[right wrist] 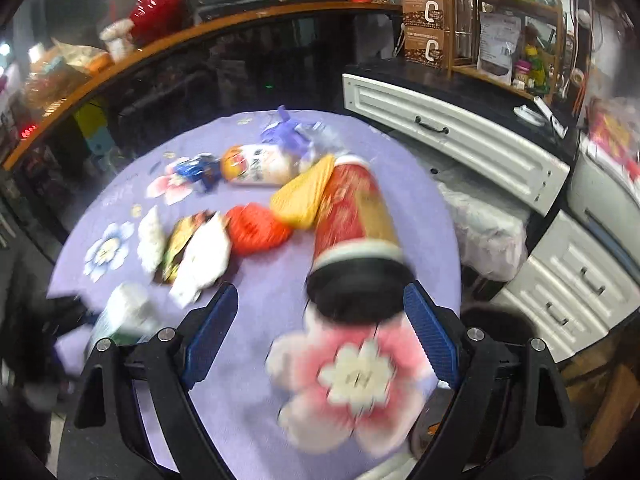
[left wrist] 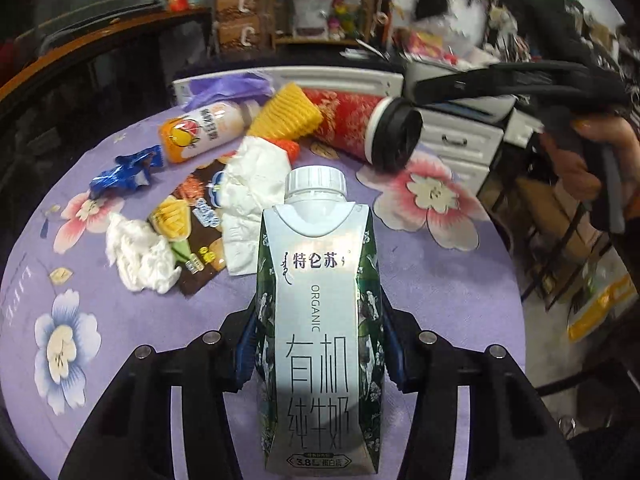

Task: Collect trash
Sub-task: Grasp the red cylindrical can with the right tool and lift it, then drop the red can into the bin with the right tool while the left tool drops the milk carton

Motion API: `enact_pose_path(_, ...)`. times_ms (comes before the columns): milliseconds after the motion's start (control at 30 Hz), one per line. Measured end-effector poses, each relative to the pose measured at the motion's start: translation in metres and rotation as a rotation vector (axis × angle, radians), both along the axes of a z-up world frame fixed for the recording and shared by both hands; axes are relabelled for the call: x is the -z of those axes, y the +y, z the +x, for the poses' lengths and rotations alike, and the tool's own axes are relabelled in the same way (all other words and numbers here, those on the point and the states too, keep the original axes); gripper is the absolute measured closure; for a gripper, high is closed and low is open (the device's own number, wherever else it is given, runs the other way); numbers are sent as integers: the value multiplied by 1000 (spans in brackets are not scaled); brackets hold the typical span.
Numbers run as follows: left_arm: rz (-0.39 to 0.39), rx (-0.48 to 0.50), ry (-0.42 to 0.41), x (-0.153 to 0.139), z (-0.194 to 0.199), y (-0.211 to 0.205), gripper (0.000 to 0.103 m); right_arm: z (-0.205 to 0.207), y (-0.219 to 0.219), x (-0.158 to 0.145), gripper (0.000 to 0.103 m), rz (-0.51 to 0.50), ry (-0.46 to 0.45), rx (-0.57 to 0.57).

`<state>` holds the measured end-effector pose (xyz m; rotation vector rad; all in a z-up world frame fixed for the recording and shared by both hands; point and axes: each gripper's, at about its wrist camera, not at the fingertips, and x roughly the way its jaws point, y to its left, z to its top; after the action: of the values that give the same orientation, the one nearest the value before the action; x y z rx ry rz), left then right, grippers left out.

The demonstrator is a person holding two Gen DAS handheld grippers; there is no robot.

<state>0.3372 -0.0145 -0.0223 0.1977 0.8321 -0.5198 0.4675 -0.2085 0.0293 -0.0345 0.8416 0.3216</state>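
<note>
My left gripper (left wrist: 318,348) is shut on a white and green milk carton (left wrist: 318,312) with a white cap, its blue pads pressing both sides. Beyond it on the purple flowered tablecloth (left wrist: 440,280) lie crumpled tissues (left wrist: 140,256), a snack wrapper (left wrist: 192,224), a blue wrapper (left wrist: 124,172), a peach drink bottle (left wrist: 204,128), yellow foam netting (left wrist: 288,114) and a red paper cup (left wrist: 360,124) on its side. My right gripper (right wrist: 320,336) stands open just in front of the red cup's (right wrist: 352,216) black lid (right wrist: 358,292), nothing between its pads. The carton (right wrist: 124,316) shows blurred at lower left.
White drawer cabinets (right wrist: 460,140) stand past the table's right edge. A curved wooden counter (right wrist: 180,36) runs behind the table, and shelves with boxes (right wrist: 424,20) rise at the back. An orange foam net (right wrist: 256,228) and purple bag (right wrist: 292,132) also lie on the cloth. A hand (left wrist: 592,152) holds the right gripper.
</note>
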Motion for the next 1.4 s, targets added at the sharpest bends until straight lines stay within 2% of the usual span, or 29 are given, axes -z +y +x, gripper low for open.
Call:
enact_pose_path(100, -53, -43, -13, -1, -11, 12, 53, 38, 10, 0, 19, -62, 62, 15)
enact_pose_path(200, -91, -57, -23, -1, -15, 18, 53, 72, 18, 11, 19, -130, 147, 35)
enact_pose_path(367, -131, -65, -19, 2, -13, 20, 53, 117, 22, 38, 19, -128, 307, 72)
enact_pose_path(667, -155, -44, -15, 7, -16, 19, 53, 143, 37, 68, 26, -266, 403, 56)
enact_pose_path(833, -166, -35, -8, 10, -17, 14, 53, 133, 33, 66, 27, -247, 374, 38)
enact_pose_path(967, -178, -31, -7, 10, -20, 8, 53, 116, 12, 55, 27, -136, 307, 69)
enact_pose_path(1267, -201, 1, -44, -1, -39, -32, 53, 26, -56, 15, 27, 127, 11, 122)
enact_pose_path(1400, -216, 43, -56, -8, -48, -61, 53, -24, -109, 8, 27, 231, -92, 196)
